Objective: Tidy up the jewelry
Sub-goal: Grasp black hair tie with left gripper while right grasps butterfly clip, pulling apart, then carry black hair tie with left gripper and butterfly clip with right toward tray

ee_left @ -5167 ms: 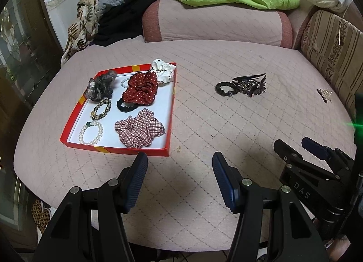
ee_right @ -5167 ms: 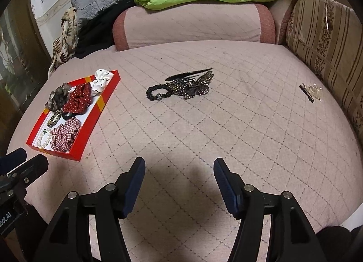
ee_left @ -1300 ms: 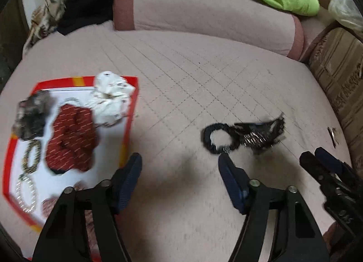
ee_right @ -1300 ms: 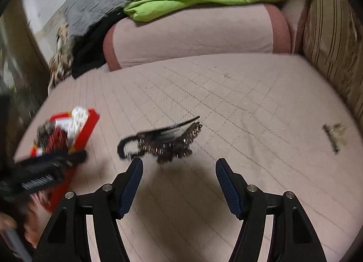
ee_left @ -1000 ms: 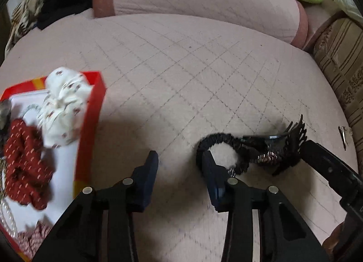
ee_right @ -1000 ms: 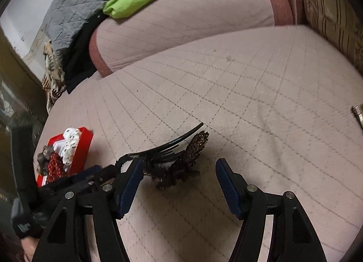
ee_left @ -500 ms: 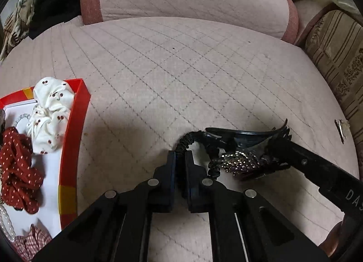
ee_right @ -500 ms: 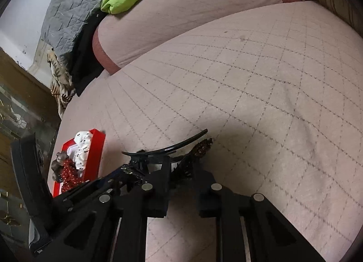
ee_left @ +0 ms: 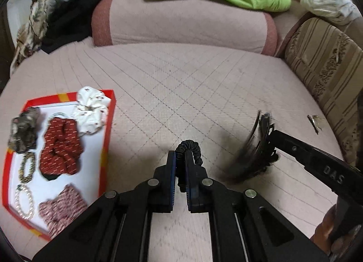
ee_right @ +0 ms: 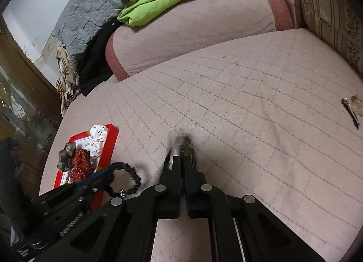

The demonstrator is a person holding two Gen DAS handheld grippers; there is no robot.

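Your left gripper [ee_left: 180,159] is matte black plastic with blue pads lining its jaws and round silver screws. Your right gripper [ee_right: 181,162] matches it, with "DAS" stamped on its side at 4 o'clock in the left view.

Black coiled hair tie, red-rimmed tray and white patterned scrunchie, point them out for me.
Black coiled hair tie [ee_left: 188,146]: left wrist view, loop above the fingers.
Red-rimmed tray [ee_left: 108,130]: left wrist view, right rim.
White patterned scrunchie [ee_left: 90,112]: left wrist view, fabric middle.

a red tray [ee_left: 109,130] with a white floor holds a red white-dotted scrunchie [ee_left: 60,146], a white cherry-print scrunchie [ee_left: 90,112] and a pink plaid scrunchie [ee_left: 60,211], on a pink diamond-quilted cover [ee_left: 181,85].
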